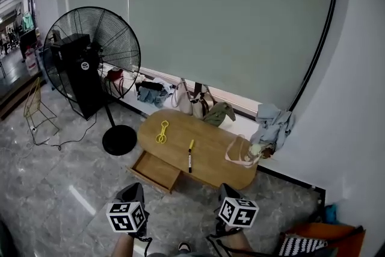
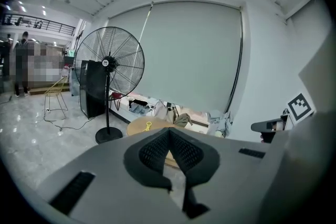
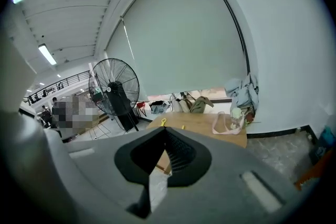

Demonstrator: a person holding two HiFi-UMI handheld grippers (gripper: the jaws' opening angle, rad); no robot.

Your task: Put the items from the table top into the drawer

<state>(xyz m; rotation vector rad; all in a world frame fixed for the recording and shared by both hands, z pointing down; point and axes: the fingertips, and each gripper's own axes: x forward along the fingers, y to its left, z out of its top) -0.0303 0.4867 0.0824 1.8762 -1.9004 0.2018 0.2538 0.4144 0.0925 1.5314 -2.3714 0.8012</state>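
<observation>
One tall black fan (image 1: 90,54) stands on the floor left of the oval wooden table (image 1: 213,156). At the table's near-left edge its drawer (image 1: 155,170) hangs open. Well short of the table, the left gripper (image 2: 169,132) and right gripper (image 3: 161,132) each have their jaws pressed together on nothing. On the tabletop lie a pink-strapped bag (image 1: 242,152) at the right end, a yellow plastic tool (image 1: 162,132) at the left end, and a marker pen (image 1: 190,156) between them.

My forearms (image 1: 237,242) cut off by the head view's bottom edge, drawer (image 1: 155,171) partly under the table (image 1: 210,156), yellow item (image 1: 162,132) too small for me to name, left gripper (image 2: 169,132) hiding most of that table in its view
</observation>
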